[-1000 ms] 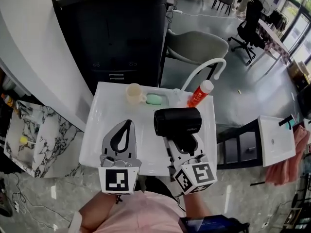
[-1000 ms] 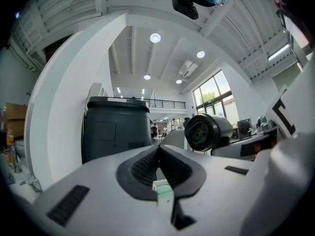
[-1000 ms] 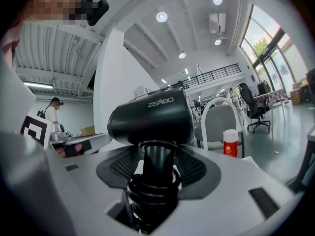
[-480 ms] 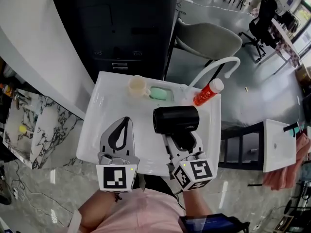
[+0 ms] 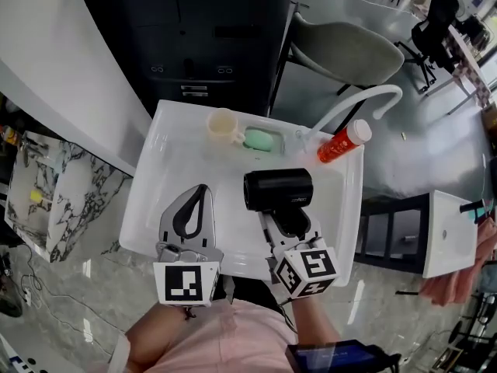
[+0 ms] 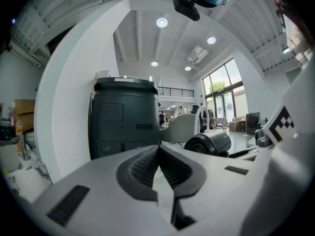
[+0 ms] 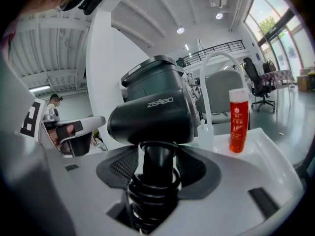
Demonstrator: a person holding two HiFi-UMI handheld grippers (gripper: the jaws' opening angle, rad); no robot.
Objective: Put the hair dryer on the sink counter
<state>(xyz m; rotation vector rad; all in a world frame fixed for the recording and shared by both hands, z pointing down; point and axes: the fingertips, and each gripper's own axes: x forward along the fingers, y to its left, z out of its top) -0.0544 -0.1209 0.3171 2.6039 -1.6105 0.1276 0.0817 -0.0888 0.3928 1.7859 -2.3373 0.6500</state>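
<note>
While the hair dryer (image 5: 278, 190) hangs over the sink (image 5: 152, 158), clamped by its handle in our right gripper (image 5: 288, 225), we're in the carry step, with the put-down not yet made. Our left gripper (image 5: 201, 194) sits just beside it, jaws pinched together on nothing. Up on the back ledge we see a cup (image 5: 222, 125), a soap (image 5: 260, 139) and a red bottle (image 5: 342, 142) by the faucet (image 5: 349, 103). Next we'd pick a bare flat stretch of rim, lower the barrel till it rests, then ease the jaws apart.
</note>
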